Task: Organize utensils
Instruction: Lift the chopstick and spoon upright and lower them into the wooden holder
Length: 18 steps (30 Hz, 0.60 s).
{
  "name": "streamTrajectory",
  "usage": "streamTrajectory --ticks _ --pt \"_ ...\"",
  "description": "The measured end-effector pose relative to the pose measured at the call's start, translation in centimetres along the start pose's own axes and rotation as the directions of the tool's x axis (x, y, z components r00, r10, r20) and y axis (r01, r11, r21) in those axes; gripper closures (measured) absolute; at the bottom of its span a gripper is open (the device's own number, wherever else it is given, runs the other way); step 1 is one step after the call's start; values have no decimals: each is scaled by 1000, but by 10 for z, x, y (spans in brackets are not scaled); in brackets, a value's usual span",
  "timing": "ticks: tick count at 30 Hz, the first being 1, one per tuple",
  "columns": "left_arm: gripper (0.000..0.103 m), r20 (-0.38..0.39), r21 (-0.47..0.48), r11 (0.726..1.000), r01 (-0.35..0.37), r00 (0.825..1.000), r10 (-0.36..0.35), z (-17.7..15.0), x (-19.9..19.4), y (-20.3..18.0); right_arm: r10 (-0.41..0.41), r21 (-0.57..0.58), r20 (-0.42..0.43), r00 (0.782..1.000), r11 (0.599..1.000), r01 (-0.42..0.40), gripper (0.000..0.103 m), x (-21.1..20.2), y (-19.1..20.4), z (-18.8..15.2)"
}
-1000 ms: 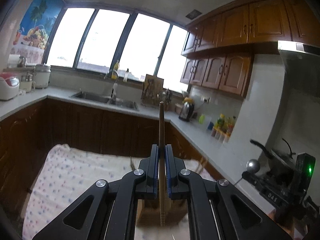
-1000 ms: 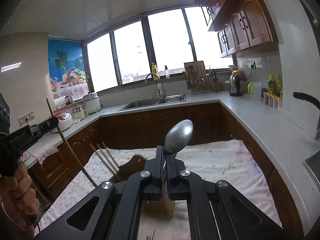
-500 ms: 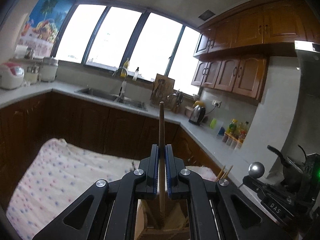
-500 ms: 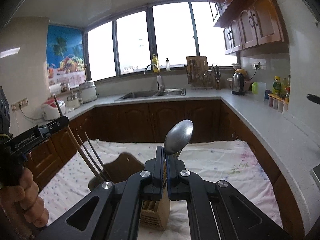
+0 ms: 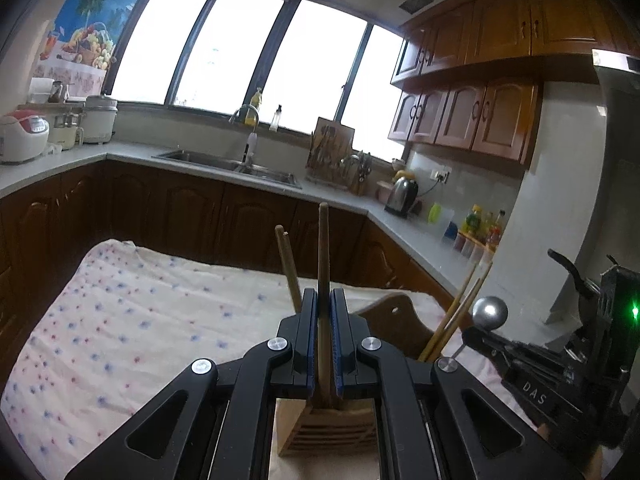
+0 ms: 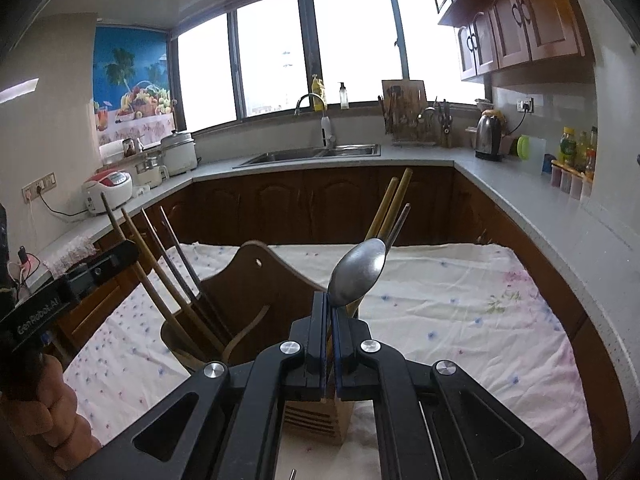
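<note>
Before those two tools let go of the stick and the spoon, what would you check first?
1. Left tool shut on wooden chopstick: ok.
2. Right tool shut on metal spoon: ok.
3. Chopstick tip inside wooden holder: cannot tell, hidden behind the fingers.
4. Spoon handle over a slot: cannot tell.
5. Holder upright on the cloth: ok.

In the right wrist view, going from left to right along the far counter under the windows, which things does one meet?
Red and white rice cooker → large white pot with lid → tap → sink → rack with the cutting board → steel kettle → bottles.
</note>
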State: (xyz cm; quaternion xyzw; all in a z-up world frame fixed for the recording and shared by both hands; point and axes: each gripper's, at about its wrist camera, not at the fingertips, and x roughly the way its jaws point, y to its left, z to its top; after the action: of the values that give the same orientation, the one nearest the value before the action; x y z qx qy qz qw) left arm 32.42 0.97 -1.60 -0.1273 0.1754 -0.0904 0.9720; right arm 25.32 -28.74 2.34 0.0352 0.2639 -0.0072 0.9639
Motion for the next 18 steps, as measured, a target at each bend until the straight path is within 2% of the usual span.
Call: streamTrajectory --ticks 5,10,18 --pt "98 -2 7 1000 -7 1000 7 3 -7 0 6 2 -30 1000 1000 -6 101 8 2 -5" --pt "98 -18 -56 998 18 1000 -19 -3 -8 14 10 22 -40 999 1000 -9 101 11 -4 -9" --pt "98 -33 -34 999 11 999 -12 -6 -5 5 6 31 -45 999 1000 -4 101 12 -5 -13"
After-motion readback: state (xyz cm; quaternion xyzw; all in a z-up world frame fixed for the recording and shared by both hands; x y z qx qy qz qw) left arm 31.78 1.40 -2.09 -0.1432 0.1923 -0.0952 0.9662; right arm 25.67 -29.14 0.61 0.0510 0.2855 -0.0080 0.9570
